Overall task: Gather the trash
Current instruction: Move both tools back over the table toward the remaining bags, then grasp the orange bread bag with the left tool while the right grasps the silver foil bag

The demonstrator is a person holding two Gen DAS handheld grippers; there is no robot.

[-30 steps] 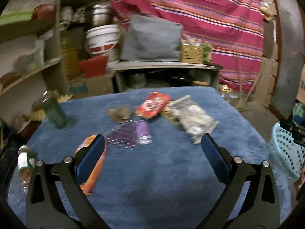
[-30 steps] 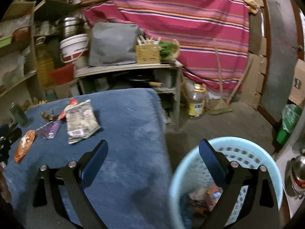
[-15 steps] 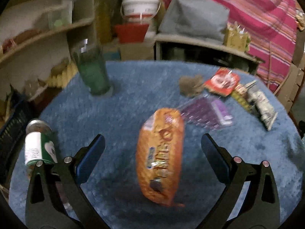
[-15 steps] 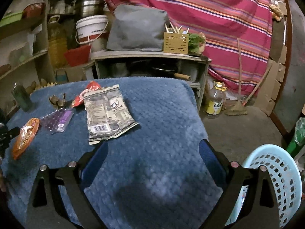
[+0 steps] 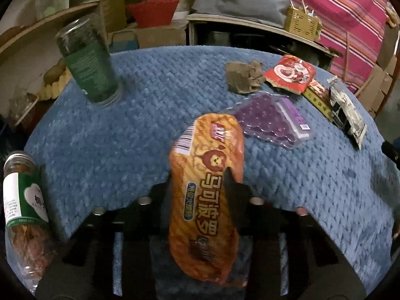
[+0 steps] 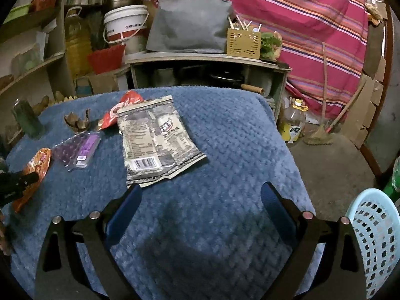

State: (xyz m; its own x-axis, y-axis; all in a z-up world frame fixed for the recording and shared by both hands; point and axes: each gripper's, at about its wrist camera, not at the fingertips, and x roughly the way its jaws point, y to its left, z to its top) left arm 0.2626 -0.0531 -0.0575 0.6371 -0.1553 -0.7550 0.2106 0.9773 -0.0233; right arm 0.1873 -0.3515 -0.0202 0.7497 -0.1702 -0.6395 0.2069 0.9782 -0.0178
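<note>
My left gripper (image 5: 200, 187) is shut on an orange snack packet (image 5: 207, 182), which lies lengthwise between its fingers on the blue table cover (image 5: 125, 137). The packet also shows at the left of the right wrist view (image 6: 37, 167). Beyond it lie a purple blister pack (image 5: 270, 122), a brown crumpled scrap (image 5: 243, 76), a red wrapper (image 5: 290, 73) and a grey-white bag (image 5: 347, 112). My right gripper (image 6: 201, 200) is open and empty, just short of the grey-white bag (image 6: 157, 145). A light blue basket (image 6: 375, 237) stands at the lower right.
A green glass jar (image 5: 87, 60) stands at the back left of the table. A bottle with a green label (image 5: 22, 212) lies at the left edge. Shelves, a white bucket (image 6: 125, 28) and a low bench (image 6: 207, 60) crowd the back. An oil bottle (image 6: 293, 125) stands on the floor.
My left gripper swung left to the orange packet and closed on it. My right gripper swung from the basket towards the table and the grey-white bag.
</note>
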